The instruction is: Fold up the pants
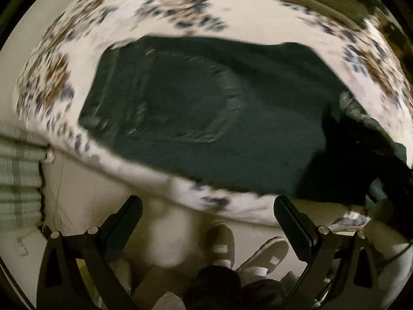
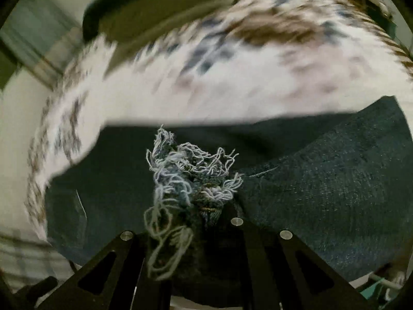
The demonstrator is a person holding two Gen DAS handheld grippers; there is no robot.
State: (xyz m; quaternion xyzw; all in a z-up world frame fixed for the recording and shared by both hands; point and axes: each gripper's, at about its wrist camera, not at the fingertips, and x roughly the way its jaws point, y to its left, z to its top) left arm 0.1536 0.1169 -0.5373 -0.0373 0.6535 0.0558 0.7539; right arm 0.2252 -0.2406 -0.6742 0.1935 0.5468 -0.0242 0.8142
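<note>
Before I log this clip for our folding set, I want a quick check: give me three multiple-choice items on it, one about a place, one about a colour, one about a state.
1. Where do the pants lie?
A. on a flower-print cover
B. on a bare wooden floor
C. in a basket

2. What colour are the pants?
A. bright red
B. dark blue-green denim
C. white

3. How does the left gripper stand?
A. shut on a shoe
B. shut on the hem
C. open, with nothing between its fingers

Key:
1 A: the patterned cover shows around the denim.
2 B: dark denim weave in the right wrist view.
3 C: its fingers stand wide apart near the cover's edge, while the right gripper grips the frayed hem.
</note>
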